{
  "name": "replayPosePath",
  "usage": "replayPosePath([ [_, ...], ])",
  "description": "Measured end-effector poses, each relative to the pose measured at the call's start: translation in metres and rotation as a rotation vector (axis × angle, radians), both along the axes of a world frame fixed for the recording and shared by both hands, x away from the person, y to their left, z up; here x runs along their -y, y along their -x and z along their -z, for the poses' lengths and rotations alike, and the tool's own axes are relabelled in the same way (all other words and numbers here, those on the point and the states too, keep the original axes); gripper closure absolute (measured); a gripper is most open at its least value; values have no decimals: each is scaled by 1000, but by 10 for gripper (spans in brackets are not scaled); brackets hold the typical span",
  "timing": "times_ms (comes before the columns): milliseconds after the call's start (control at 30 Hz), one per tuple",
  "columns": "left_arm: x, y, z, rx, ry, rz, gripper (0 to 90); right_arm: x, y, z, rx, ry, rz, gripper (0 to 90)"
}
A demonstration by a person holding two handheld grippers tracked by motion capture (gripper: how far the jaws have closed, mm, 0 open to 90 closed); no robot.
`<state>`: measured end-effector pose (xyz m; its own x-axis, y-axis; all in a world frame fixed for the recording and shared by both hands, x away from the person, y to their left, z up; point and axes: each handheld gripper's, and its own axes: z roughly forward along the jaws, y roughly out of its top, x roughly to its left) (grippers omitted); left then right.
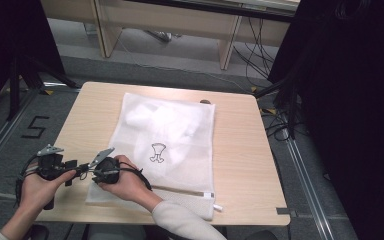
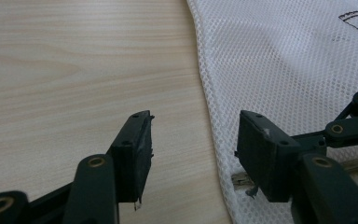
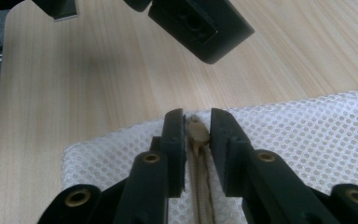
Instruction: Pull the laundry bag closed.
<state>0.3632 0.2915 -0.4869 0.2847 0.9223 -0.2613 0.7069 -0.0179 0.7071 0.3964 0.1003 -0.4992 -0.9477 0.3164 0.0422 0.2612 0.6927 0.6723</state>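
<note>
The beige zipper pull point(image 3: 197, 132) of the mesh laundry bag point(image 1: 167, 135) is straddled by the right gripper point(image 3: 196, 122), fingers narrowed, seemingly not yet pinching. Beside the bag's corner, the left gripper point(image 2: 193, 140) is held with fingers spread.

mesh bag point(image 1: 170, 145) on table point(image 1: 240, 150) | zipper point(image 3: 198, 154) at near edge (person's side)

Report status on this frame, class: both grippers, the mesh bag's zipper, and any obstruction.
Left gripper open, at mesh bag edge. Right gripper jaws narrow around zipper pull, grip unconfirmed. Nothing in the way.
</note>
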Motion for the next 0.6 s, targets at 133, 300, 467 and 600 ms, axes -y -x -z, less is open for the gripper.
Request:
replayPosePath([
  [133, -1, 0, 0, -3, 3, -14, 448, -1, -3, 0, 8, 13, -9, 792],
  [300, -3, 1, 0, -10, 0, -18, 452, -2, -3, 2, -7, 16, -7, 818],
  [467, -3, 6, -1, -10, 26, -18, 457, -1, -2, 1, -16, -11, 7, 821],
  [600, -3, 12, -4, -7, 40, -2, 459, 1, -4, -6, -7, -12, -8, 822],
])
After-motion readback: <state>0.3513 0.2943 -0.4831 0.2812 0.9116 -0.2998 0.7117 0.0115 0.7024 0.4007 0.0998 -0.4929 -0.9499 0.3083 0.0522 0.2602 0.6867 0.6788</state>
